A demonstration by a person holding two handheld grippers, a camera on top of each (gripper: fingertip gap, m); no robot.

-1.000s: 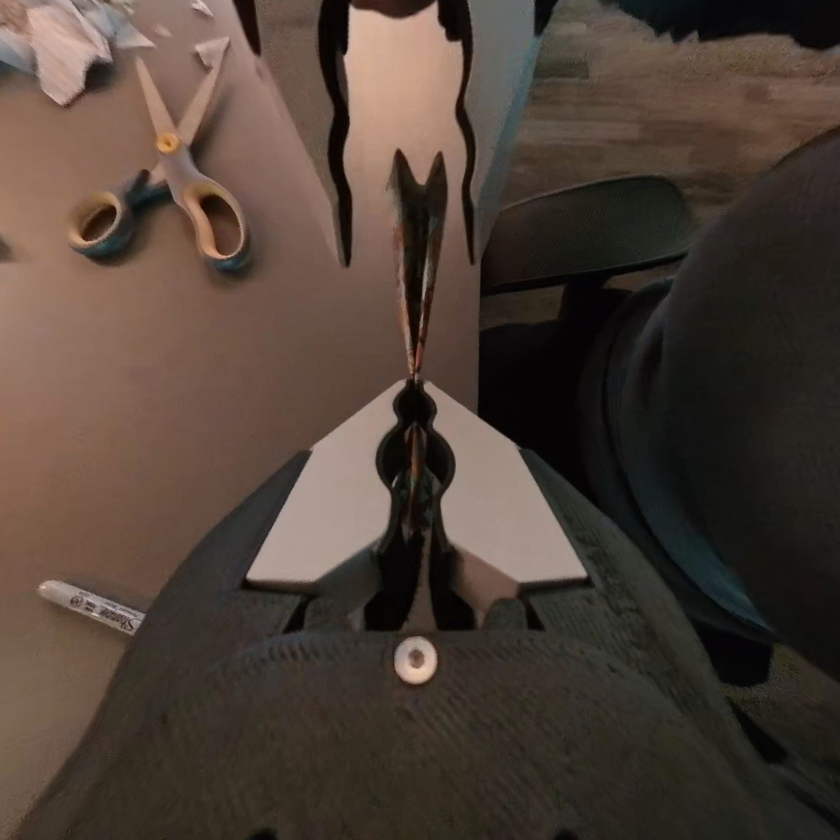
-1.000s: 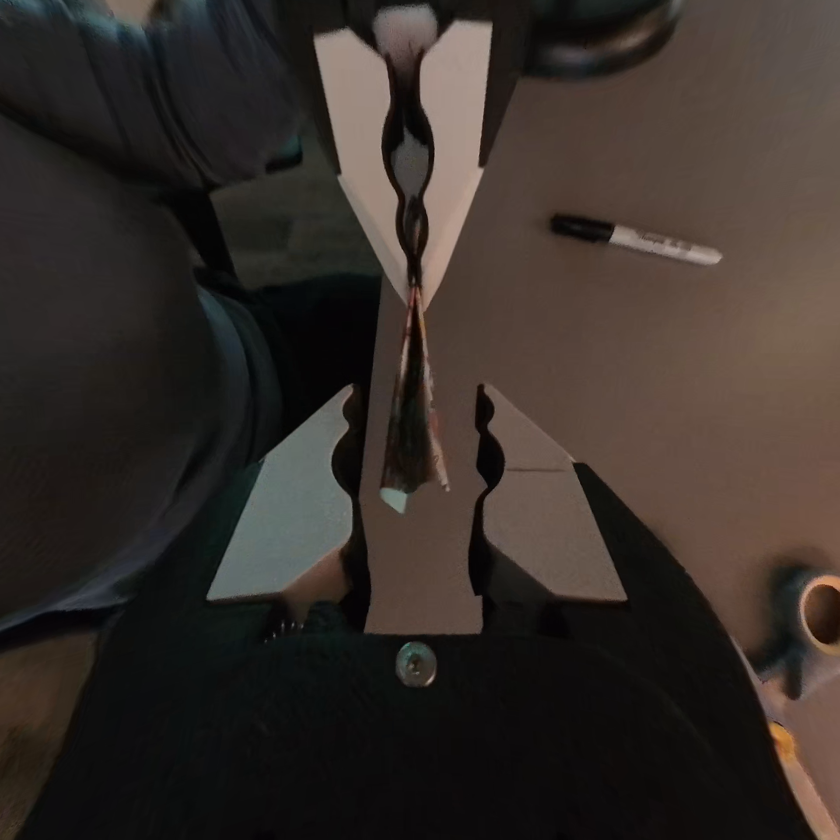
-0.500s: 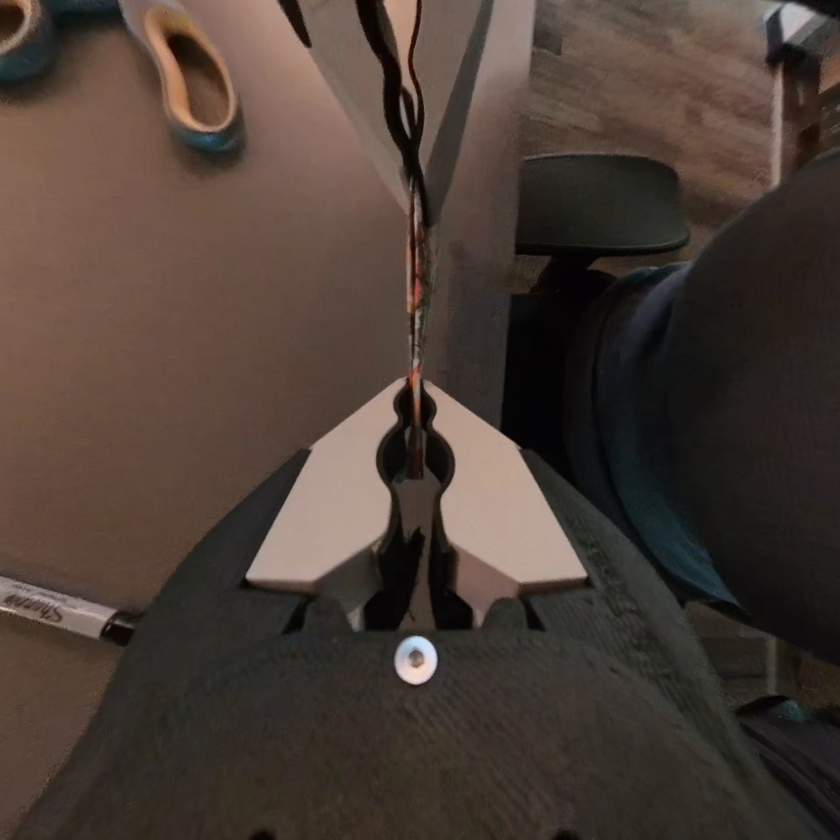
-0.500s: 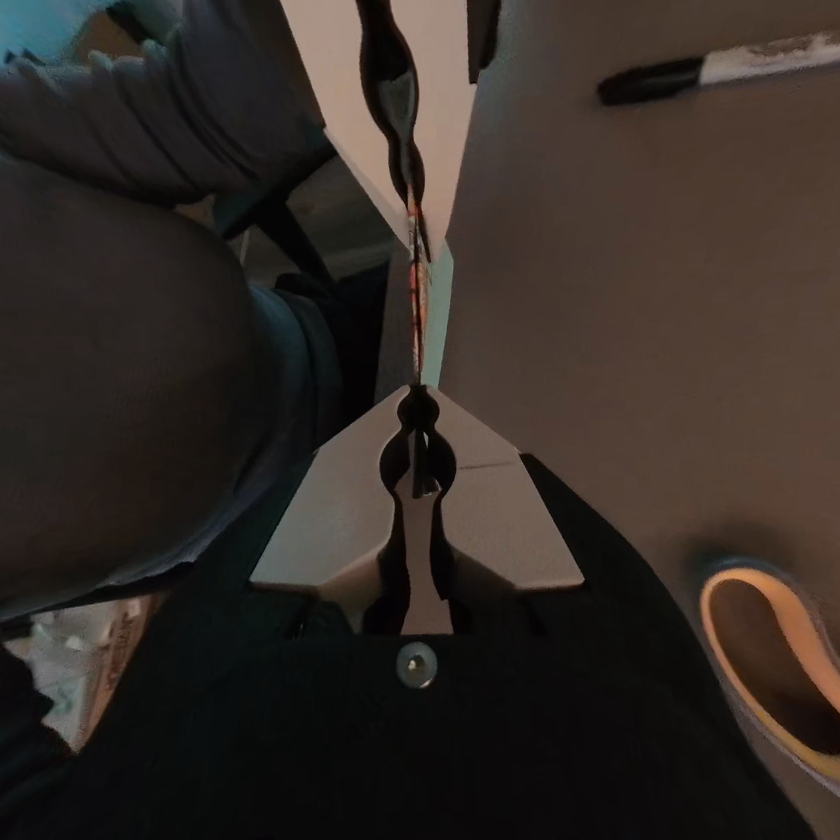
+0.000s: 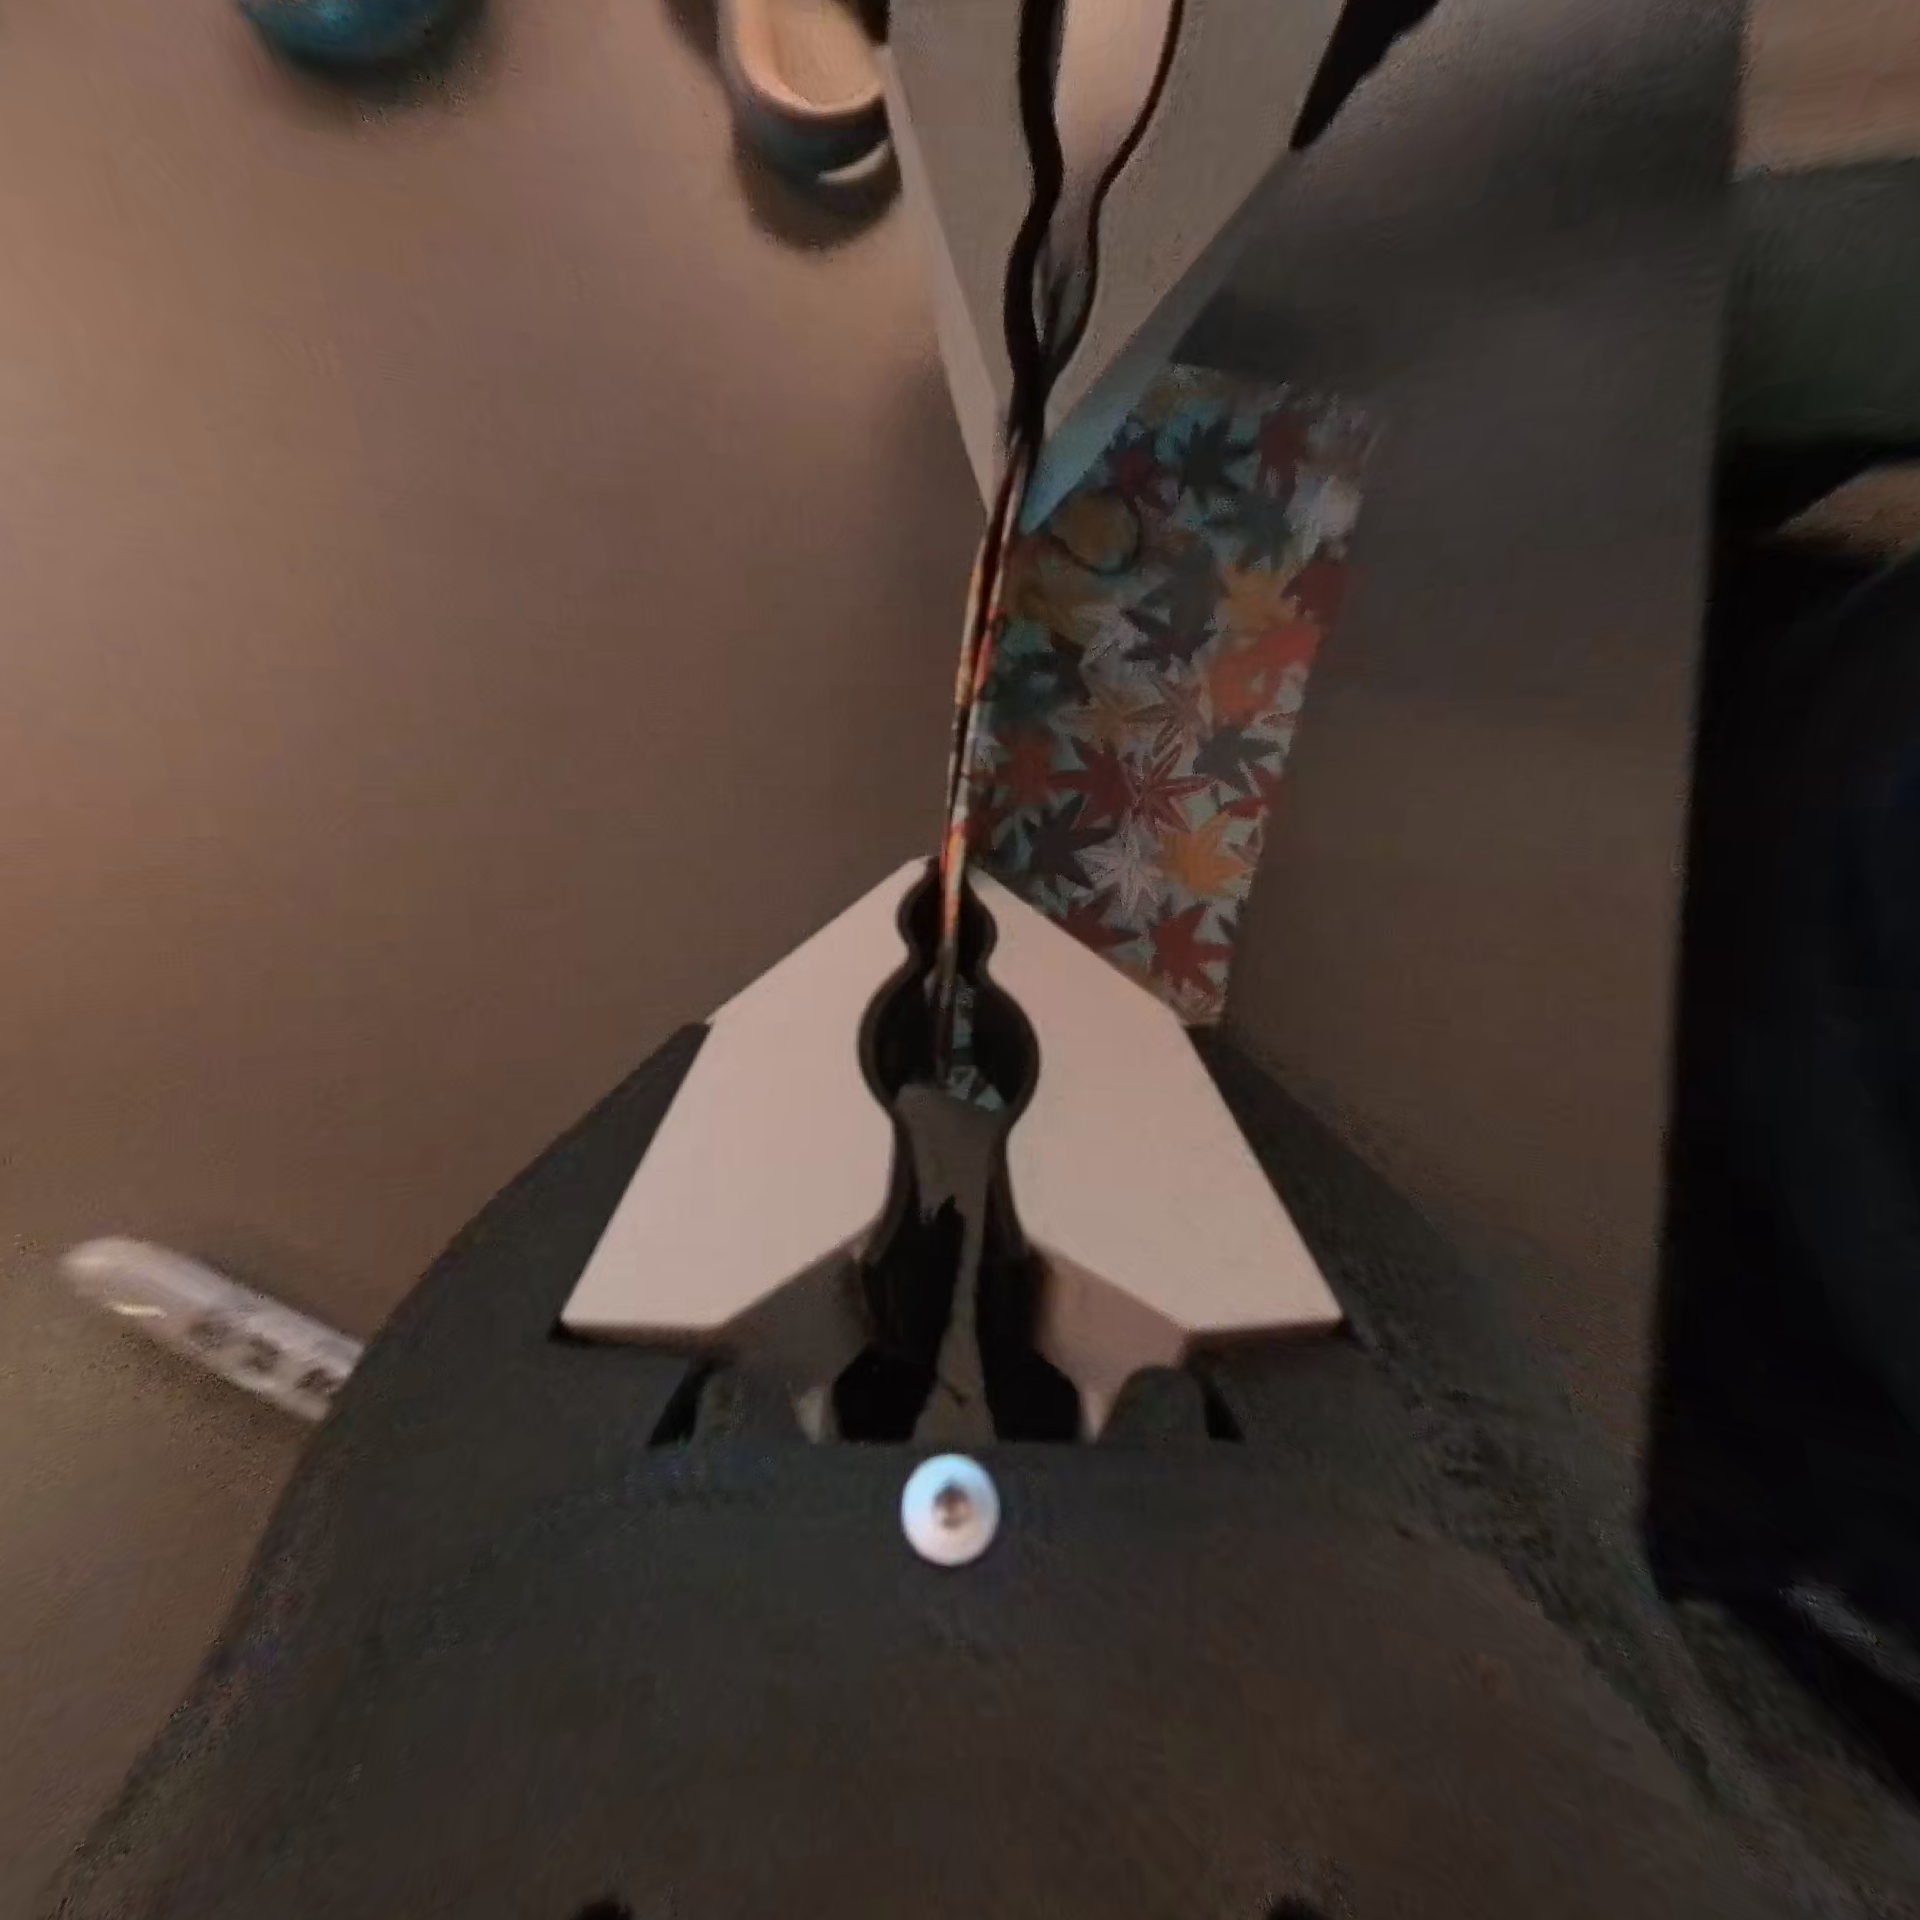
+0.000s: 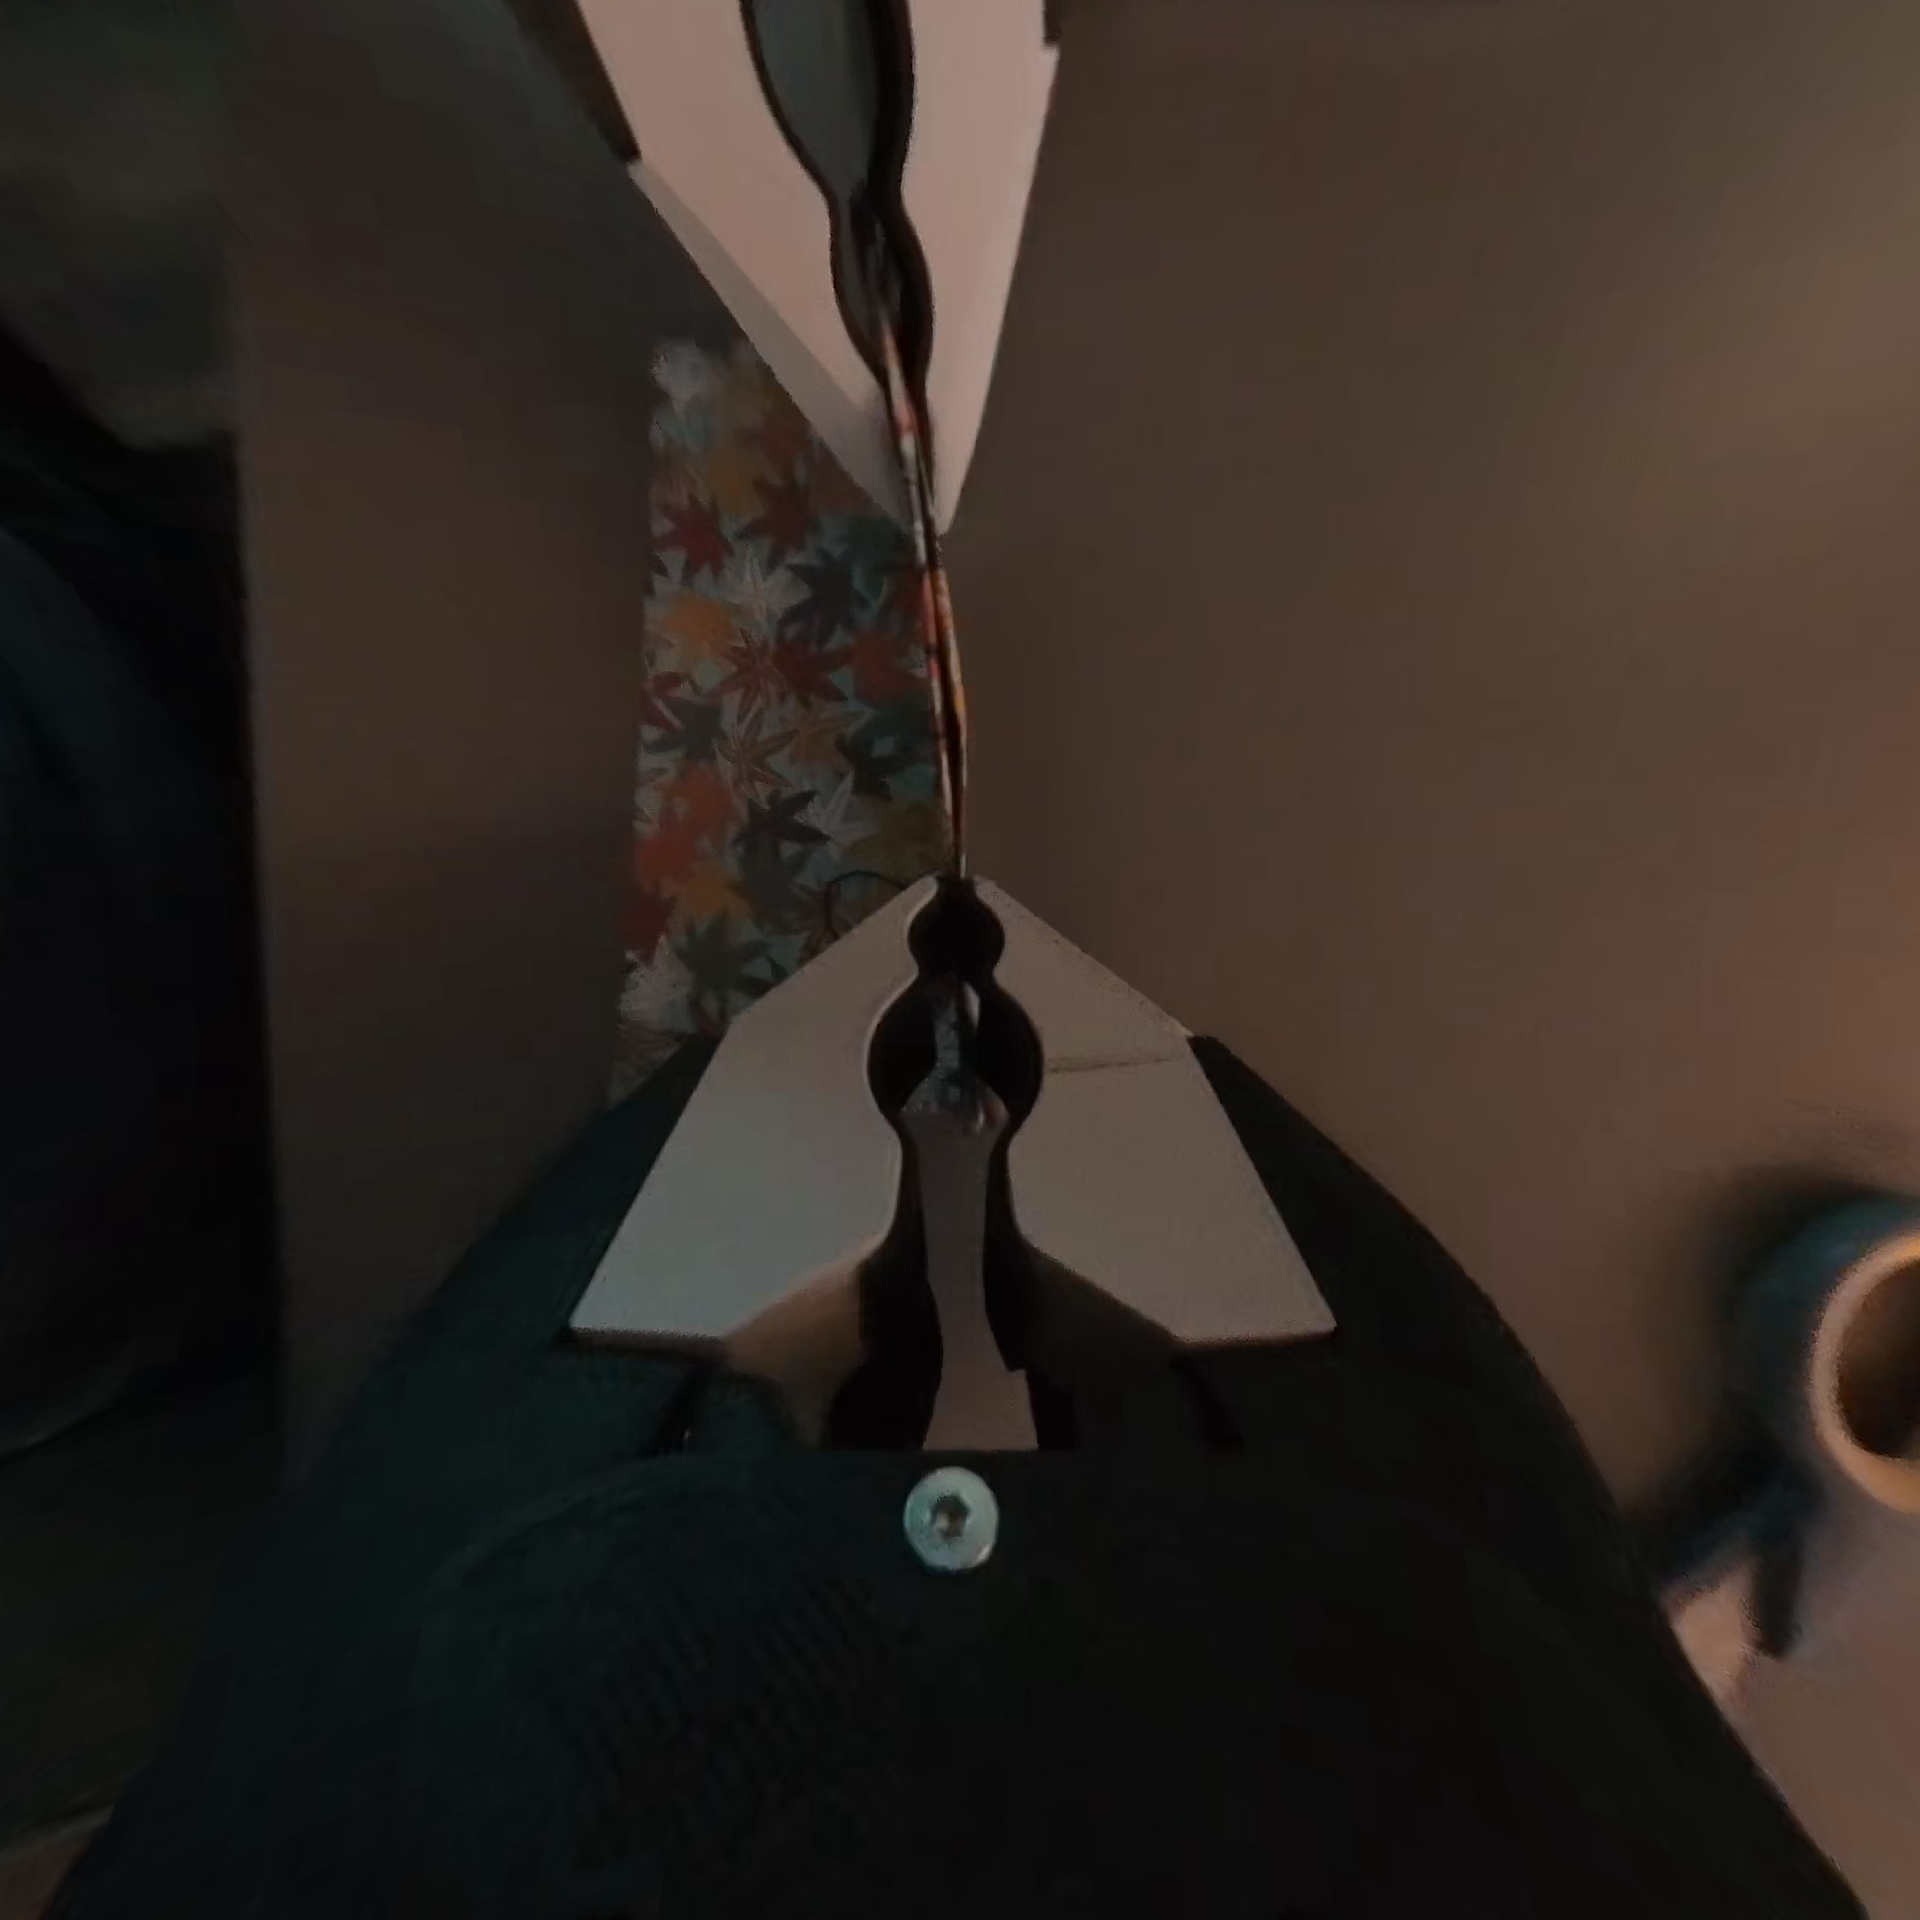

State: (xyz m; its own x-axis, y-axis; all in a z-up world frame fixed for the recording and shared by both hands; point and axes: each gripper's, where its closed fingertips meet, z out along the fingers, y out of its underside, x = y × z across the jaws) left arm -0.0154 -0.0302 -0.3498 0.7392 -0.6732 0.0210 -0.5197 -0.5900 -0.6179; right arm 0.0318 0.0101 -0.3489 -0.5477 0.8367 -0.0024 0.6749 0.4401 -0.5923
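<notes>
A folded sheet of paper with a coloured leaf print (image 5: 1143, 675) is stretched edge-on between my two grippers, just above the brown table (image 5: 416, 623). One flap of it spreads out flat to the side. My left gripper (image 5: 954, 878) is shut on the near end of the fold. My right gripper (image 5: 1023, 457) faces it and is shut on the other end. In the right wrist view my right gripper (image 6: 956, 883) pinches the paper (image 6: 758, 707), and the left gripper (image 6: 935, 488) holds the far end.
Scissors with blue and cream handles (image 5: 810, 104) lie on the table beyond the grippers; they also show in the right wrist view (image 6: 1860, 1361). A white marker (image 5: 208, 1320) lies at the left. The table edge (image 5: 1704, 727) and dark space run along the right.
A second ago the right gripper was open around the paper's free end; it shut on it. Both grippers then moved lower, and a flap of the paper now spreads out sideways.
</notes>
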